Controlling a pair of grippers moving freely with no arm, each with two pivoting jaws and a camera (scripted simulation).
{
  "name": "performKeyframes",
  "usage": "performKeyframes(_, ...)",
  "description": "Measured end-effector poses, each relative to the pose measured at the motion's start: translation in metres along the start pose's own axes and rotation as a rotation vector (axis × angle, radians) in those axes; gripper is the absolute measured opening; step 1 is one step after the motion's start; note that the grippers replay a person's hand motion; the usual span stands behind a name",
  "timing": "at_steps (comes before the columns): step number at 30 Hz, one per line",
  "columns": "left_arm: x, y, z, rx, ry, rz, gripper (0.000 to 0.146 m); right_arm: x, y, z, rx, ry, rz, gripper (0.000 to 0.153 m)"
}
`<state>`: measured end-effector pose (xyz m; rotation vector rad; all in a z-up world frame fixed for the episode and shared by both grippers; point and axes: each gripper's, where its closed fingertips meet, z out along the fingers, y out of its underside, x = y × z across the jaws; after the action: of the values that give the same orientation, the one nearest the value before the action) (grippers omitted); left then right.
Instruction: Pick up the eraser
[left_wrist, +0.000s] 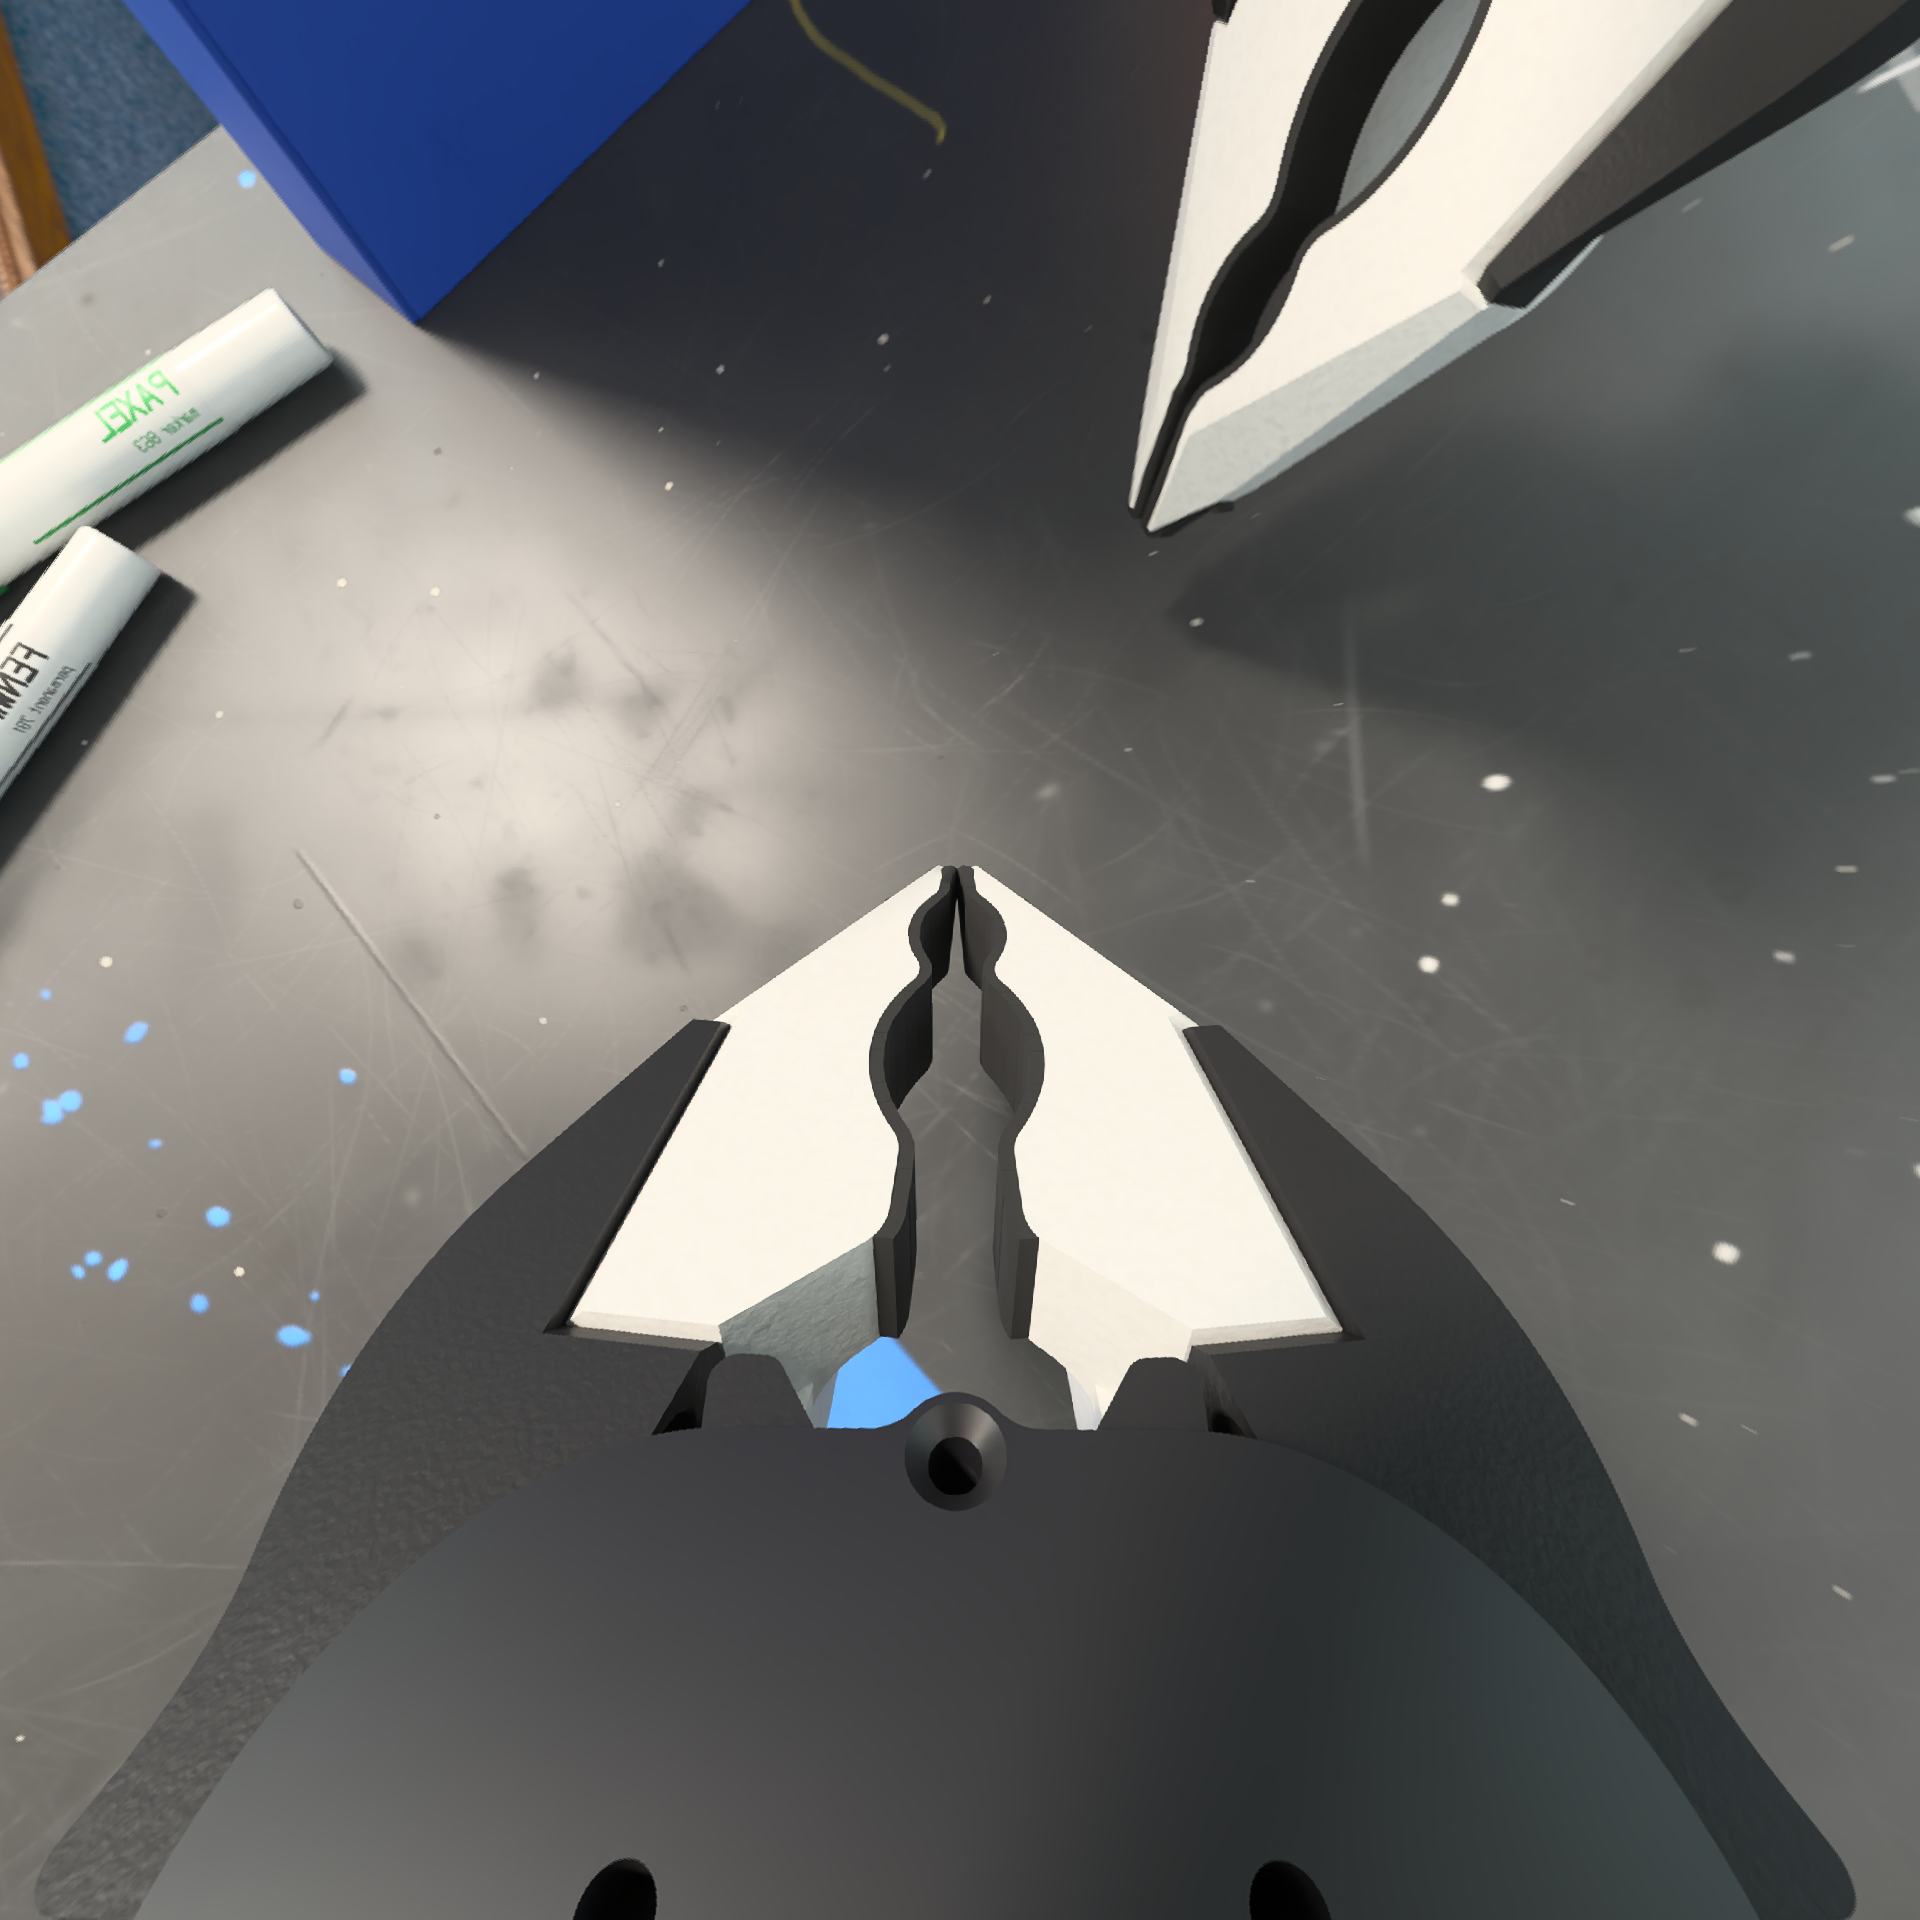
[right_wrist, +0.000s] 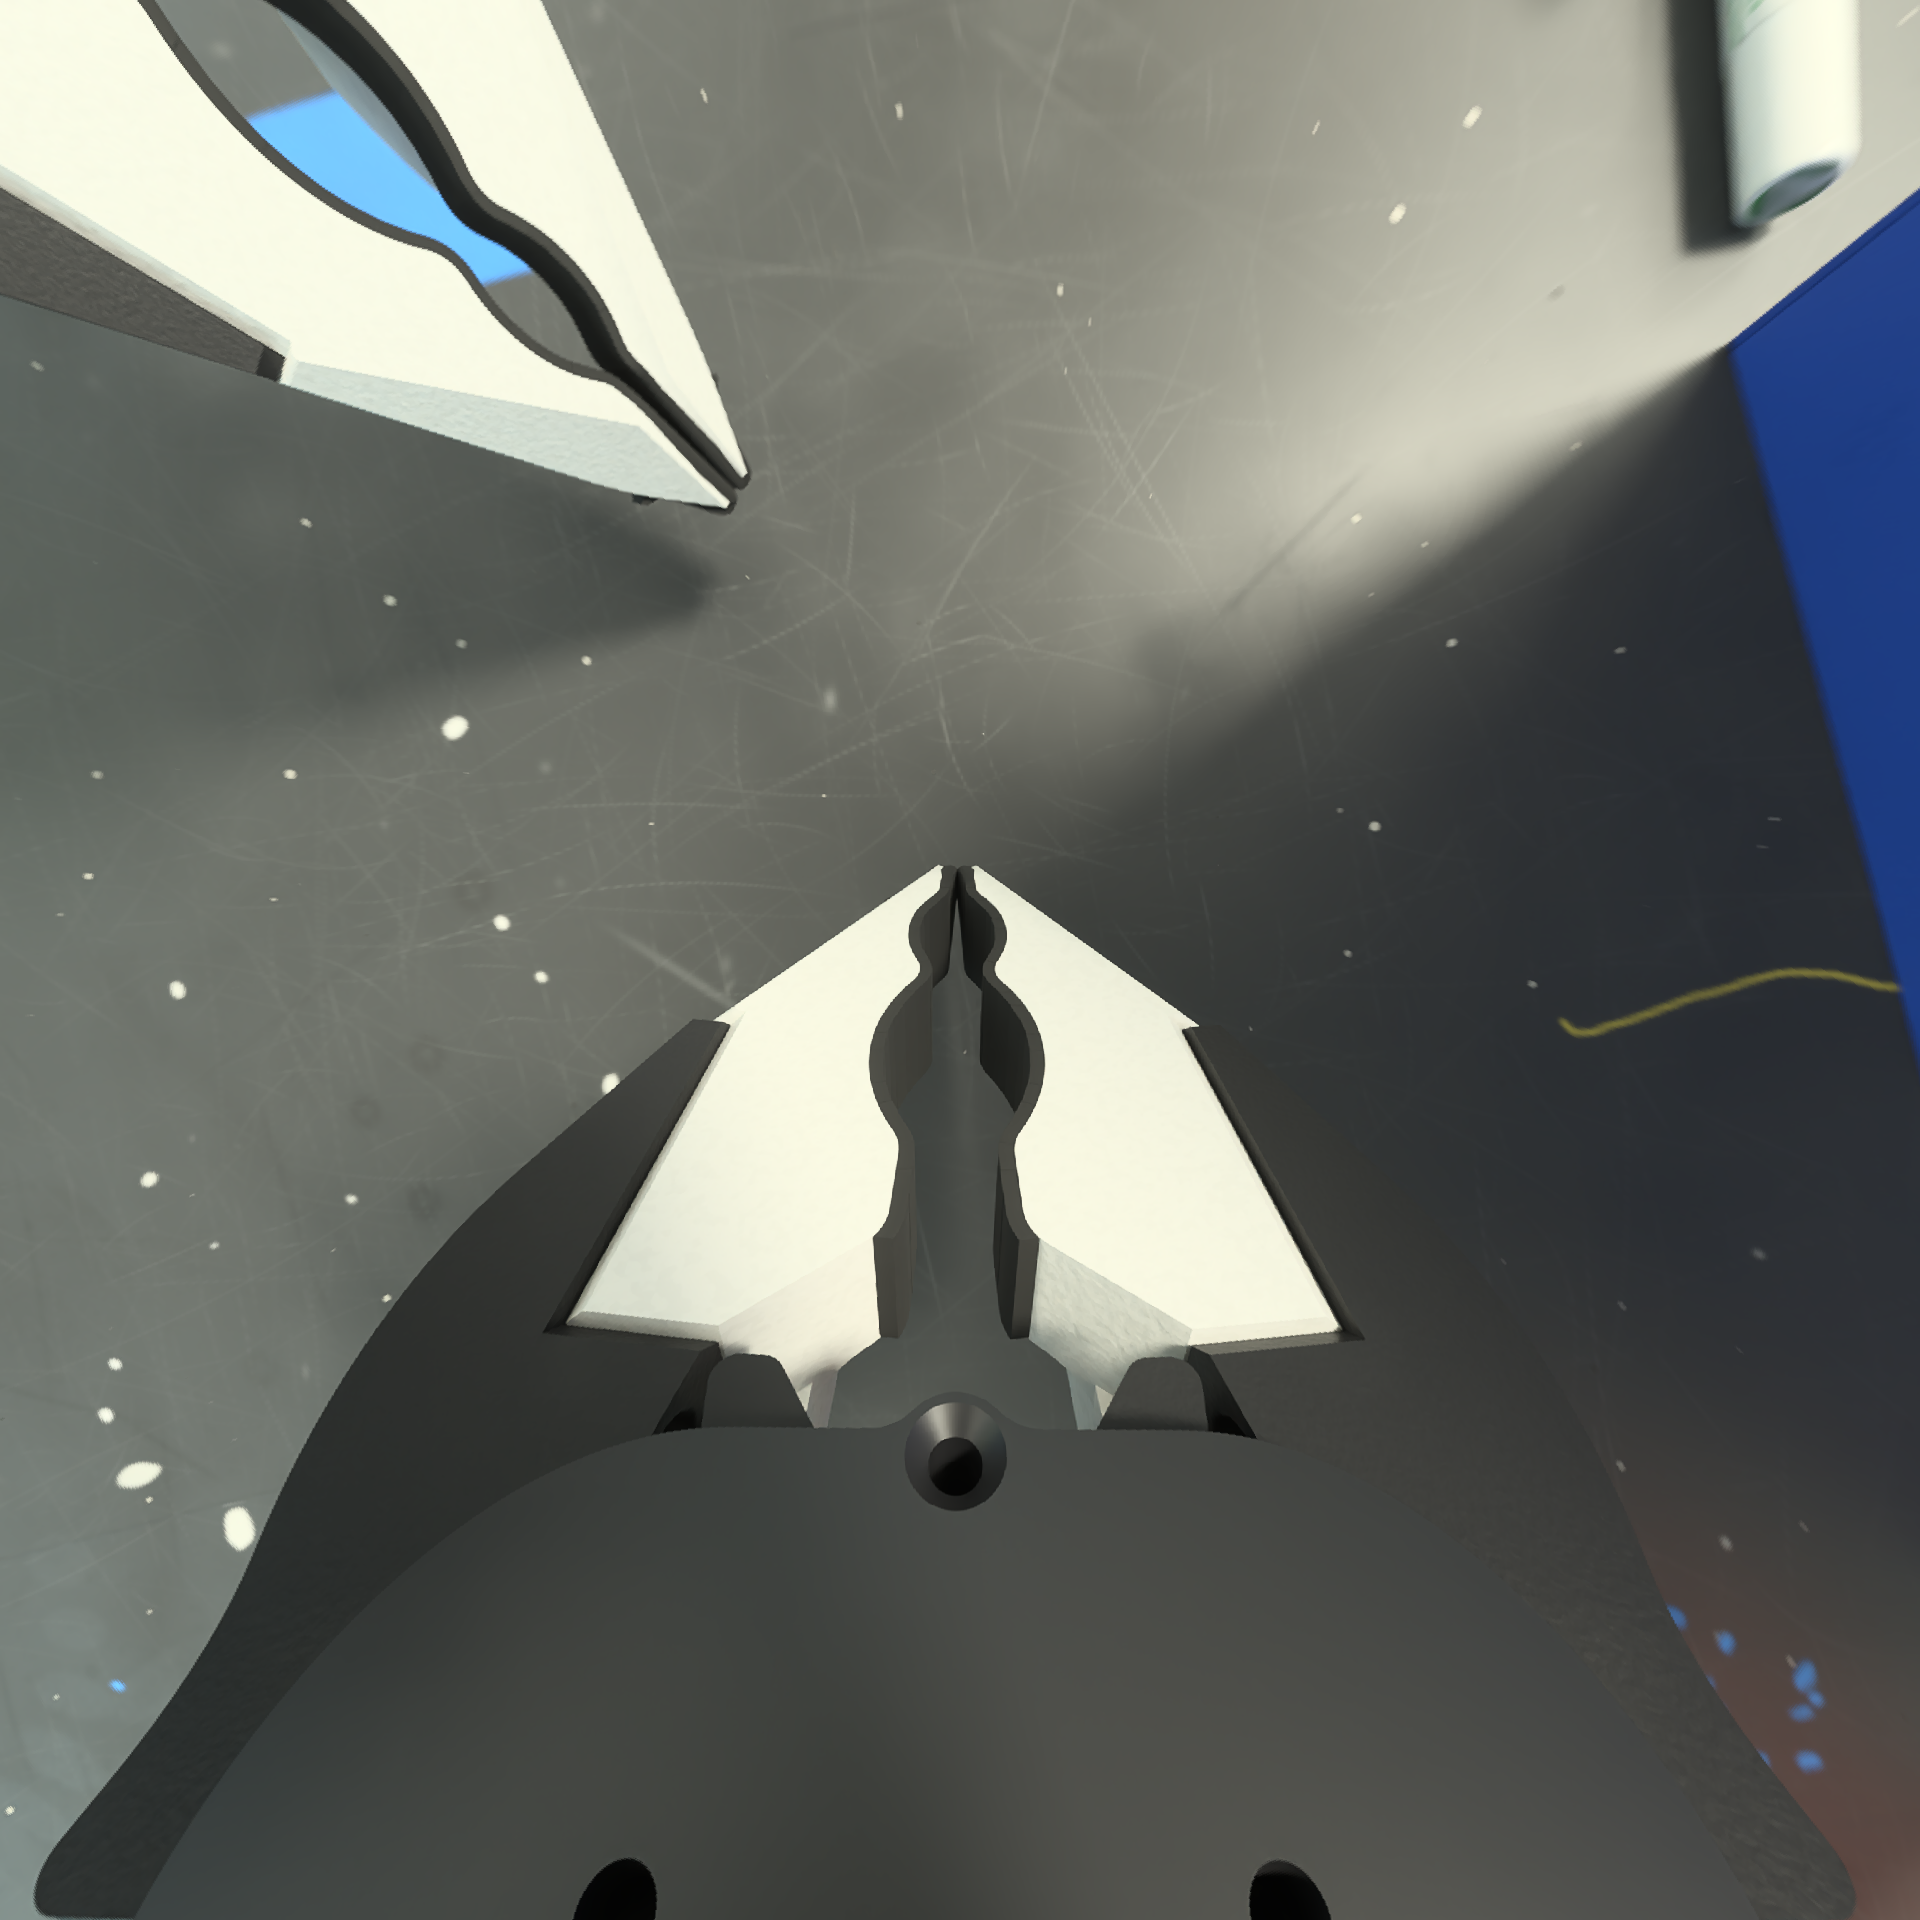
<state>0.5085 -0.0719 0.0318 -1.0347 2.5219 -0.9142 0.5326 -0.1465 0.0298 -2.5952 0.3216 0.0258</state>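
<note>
Both the left gripper (left_wrist: 956, 871) and right gripper (right_wrist: 956, 871) hover fingers together above the table (left_wrist: 623, 727); eraser not identifiable in either view, so locate it and open before descending.

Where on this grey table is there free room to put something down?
The widest bare patch lies between the left gripper, the right gripper and the blue box. It is crowded at the left edge, where two white markers lie close together beside the box.
</note>
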Motion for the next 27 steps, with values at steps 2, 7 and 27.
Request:
performKeyframes(2,0.007,-0.005,-0.013,0.03,0.03,-0.013,0.0,-0.003,-0.005,-0.016,0.037,0.026,-0.02,0.0)
performKeyframes(7,0.038,-0.016,-0.072,0.104,0.029,0.051,0.0,-0.023,-0.019,-0.081,0.165,0.082,-0.092,0.001)
performKeyframes(27,0.186,0.144,-0.154,0.057,0.219,-0.197,0.055,-0.234,0.11,-0.122,0.501,-0.09,-0.128,0.003)
